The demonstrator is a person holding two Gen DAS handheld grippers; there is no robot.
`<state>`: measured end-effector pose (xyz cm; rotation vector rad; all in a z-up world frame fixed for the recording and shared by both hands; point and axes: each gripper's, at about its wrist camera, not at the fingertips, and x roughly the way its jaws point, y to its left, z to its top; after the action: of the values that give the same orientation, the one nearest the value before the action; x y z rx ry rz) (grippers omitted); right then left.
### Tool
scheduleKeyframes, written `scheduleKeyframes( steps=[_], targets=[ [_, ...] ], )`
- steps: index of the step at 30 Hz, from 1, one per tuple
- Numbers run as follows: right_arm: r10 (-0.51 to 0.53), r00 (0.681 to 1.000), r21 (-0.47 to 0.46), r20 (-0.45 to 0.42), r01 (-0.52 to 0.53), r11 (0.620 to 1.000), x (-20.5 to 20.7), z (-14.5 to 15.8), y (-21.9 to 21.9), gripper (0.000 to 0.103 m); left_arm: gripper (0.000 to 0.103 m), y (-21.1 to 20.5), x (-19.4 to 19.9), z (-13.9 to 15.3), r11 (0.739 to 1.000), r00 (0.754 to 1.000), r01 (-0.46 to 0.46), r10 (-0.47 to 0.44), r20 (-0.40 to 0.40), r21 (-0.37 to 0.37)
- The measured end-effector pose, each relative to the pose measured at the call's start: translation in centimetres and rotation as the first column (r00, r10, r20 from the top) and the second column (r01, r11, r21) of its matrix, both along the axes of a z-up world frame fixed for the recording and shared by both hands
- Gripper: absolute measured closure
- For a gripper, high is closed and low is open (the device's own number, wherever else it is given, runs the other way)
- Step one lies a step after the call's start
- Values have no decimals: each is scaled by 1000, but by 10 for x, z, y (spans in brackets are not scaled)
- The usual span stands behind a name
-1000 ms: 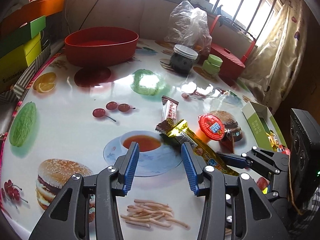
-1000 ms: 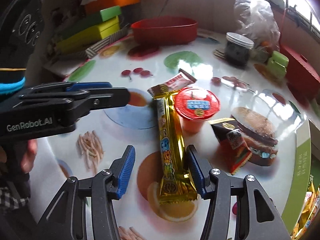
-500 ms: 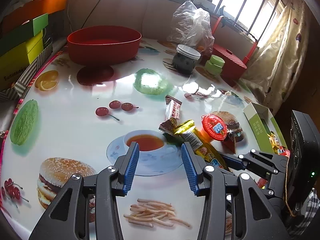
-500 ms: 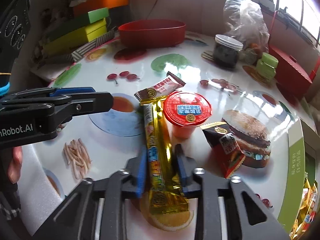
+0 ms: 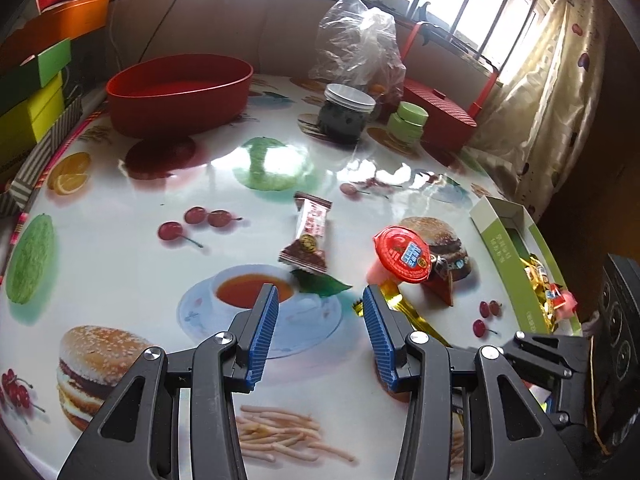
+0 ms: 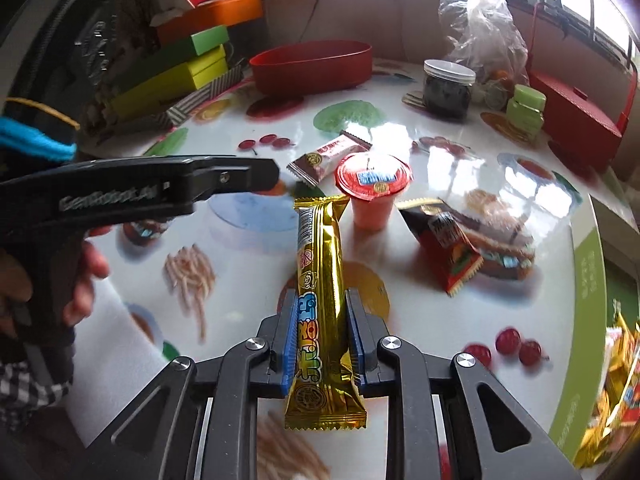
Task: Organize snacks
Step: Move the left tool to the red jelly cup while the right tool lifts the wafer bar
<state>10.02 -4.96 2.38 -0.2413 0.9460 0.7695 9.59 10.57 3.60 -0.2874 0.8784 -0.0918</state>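
Note:
My right gripper (image 6: 322, 320) is shut on a long gold snack bar (image 6: 322, 280) and holds it lifted off the table, pointing toward the jelly cup. The bar's tip shows in the left wrist view (image 5: 394, 300). My left gripper (image 5: 318, 320) is open and empty above the printed teacup. On the table lie a red-lidded jelly cup (image 6: 374, 188) (image 5: 402, 256), a pink-and-brown wafer pack (image 5: 310, 232) (image 6: 326, 156) and a red-and-black snack packet (image 6: 446, 240). A green box (image 5: 516, 264) holding several snacks stands at the right edge.
A red oval tub (image 5: 180, 92) stands at the back left. A dark jar (image 5: 344, 114), a green jar (image 5: 410, 122), a plastic bag (image 5: 358, 44) and a red case (image 5: 438, 116) stand at the back. Stacked coloured boxes (image 6: 176, 68) line the left edge.
My right gripper closed on the gold bar and lifted it away from the wafer pack and jelly cup. The left gripper drifted a little forward, still open.

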Motion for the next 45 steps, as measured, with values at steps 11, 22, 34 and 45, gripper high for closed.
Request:
scheduleKeyframes(
  steps=[11, 22, 34, 45],
  targets=[
    [-47, 999, 16, -18, 48, 999, -18, 5, -31, 82, 58, -19, 11, 7, 998, 998, 62, -62, 19, -6],
    [-217, 976, 38, -21, 218, 975, -15, 10, -66, 82, 44, -47, 28, 4, 991, 992, 126, -127, 19, 46],
    [-281, 959, 60, -31, 282, 958, -11, 9, -79, 82, 36, -66, 51, -11, 984, 991, 135, -135, -5, 112],
    [-294, 955, 77, -35, 296, 952, -12, 10, -83, 82, 36, -73, 55, -14, 983, 991, 136, -137, 5, 124]
  ],
)
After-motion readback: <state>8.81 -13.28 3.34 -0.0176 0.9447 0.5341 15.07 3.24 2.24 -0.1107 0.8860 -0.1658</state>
